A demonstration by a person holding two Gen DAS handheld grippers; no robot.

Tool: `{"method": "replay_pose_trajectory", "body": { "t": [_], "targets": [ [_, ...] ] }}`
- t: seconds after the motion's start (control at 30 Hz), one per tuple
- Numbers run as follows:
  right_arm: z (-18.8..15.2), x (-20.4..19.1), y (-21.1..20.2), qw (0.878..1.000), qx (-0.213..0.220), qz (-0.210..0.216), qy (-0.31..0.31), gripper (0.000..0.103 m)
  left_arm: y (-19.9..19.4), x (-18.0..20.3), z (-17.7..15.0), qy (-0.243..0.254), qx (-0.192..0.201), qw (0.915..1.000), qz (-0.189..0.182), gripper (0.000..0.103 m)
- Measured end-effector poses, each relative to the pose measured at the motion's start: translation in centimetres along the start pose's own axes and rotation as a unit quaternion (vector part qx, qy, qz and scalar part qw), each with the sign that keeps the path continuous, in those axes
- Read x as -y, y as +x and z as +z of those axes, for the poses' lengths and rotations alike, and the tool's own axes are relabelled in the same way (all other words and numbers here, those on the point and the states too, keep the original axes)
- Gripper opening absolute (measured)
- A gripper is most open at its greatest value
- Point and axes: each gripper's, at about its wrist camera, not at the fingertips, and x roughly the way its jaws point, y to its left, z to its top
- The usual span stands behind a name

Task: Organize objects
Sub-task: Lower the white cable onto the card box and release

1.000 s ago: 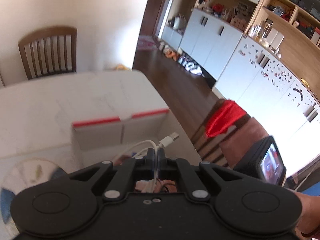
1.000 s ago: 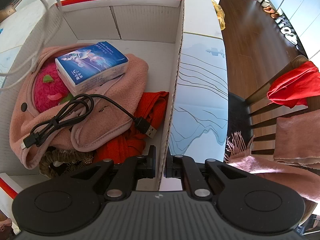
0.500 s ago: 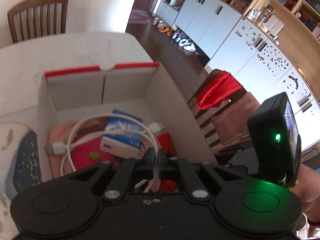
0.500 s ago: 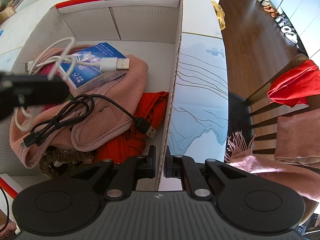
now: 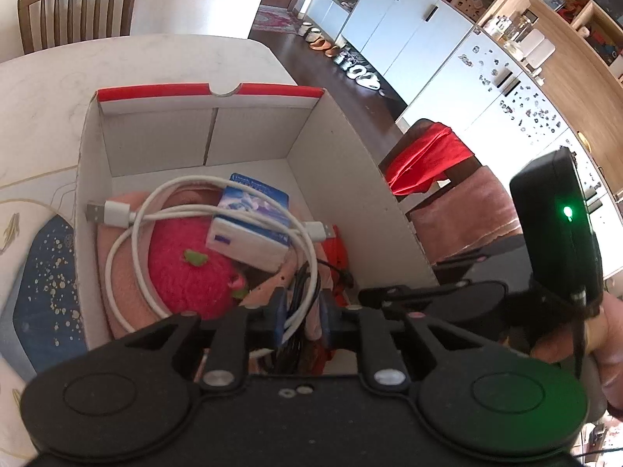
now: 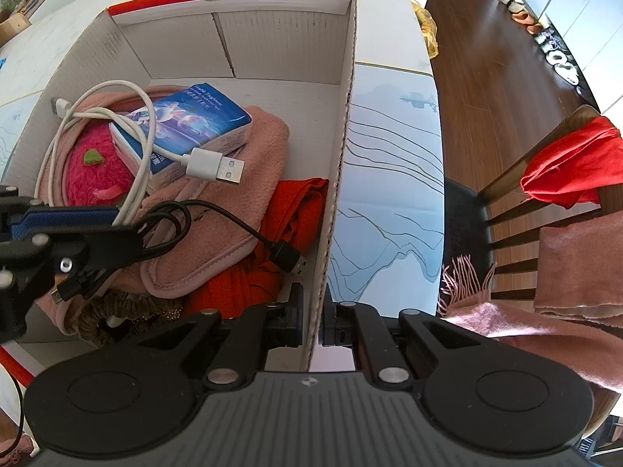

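A white cardboard box with a red rim stands on the table. In it lie a pink cloth, a pink plush, a blue tissue pack, a black cable and orange cloth. A coiled white USB cable rests on the pack and plush. My left gripper is low inside the box with its jaws parted, and the cable's end loop lies loose between them. It also shows in the right wrist view. My right gripper is shut on the box's right wall.
A blue-and-white placemat lies right of the box, and another mat left of it. A chair draped with red and pink cloth stands by the table edge. Another wooden chair is at the far side.
My left gripper carried the white cable down into the box, laid the coil over the tissue pack, then opened its jaws. The right gripper has kept its hold on the box wall.
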Motion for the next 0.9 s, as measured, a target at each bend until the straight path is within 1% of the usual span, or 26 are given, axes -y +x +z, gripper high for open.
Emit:
{"method": "replay_pose_trajectory", "body": {
  "t": [0.07,0.13,0.3,0.4,0.47,0.53,0.6,0.73,0.9],
  "targets": [
    [0.0,0.0,0.0,1.000,0.000,0.000,0.000,0.005,-0.3,0.0,-0.3,0.004,0.002,1.0000,-0.001,0.023],
    [0.0,0.0,0.0,1.000,0.000,0.000,0.000,0.005,-0.7,0.0,-0.5,0.007,0.006,1.0000,-0.003,0.033],
    [0.1,0.1,-0.1,1.000,-0.001,-0.001,-0.001,0.005,-2.2,0.1,-1.1,0.008,0.018,0.9998,-0.004,0.042],
    [0.1,0.0,-0.1,1.000,-0.001,-0.001,-0.002,0.005,-3.2,0.3,-1.3,0.018,0.028,0.9995,0.004,0.047],
    [0.1,0.1,-0.1,1.000,-0.001,-0.001,-0.001,0.005,-4.0,0.7,-1.5,0.033,0.040,0.9985,0.017,0.053],
    [0.1,0.1,-0.1,1.000,-0.001,-0.001,-0.001,0.005,-5.0,0.9,-1.6,0.042,0.054,0.9972,0.032,0.064],
    [0.1,0.1,-0.1,1.000,0.000,-0.002,-0.002,0.005,-6.0,0.9,-1.7,0.043,0.069,0.9960,0.039,0.067],
    [0.2,0.2,-0.2,1.000,-0.001,-0.001,-0.003,0.005,-7.9,0.8,-1.7,0.041,0.088,0.9941,0.048,0.078],
    [0.3,0.3,-0.3,1.000,0.000,0.000,-0.003,0.005,-9.6,0.7,-1.9,0.048,0.108,0.9905,0.070,0.089]
  ]
}}
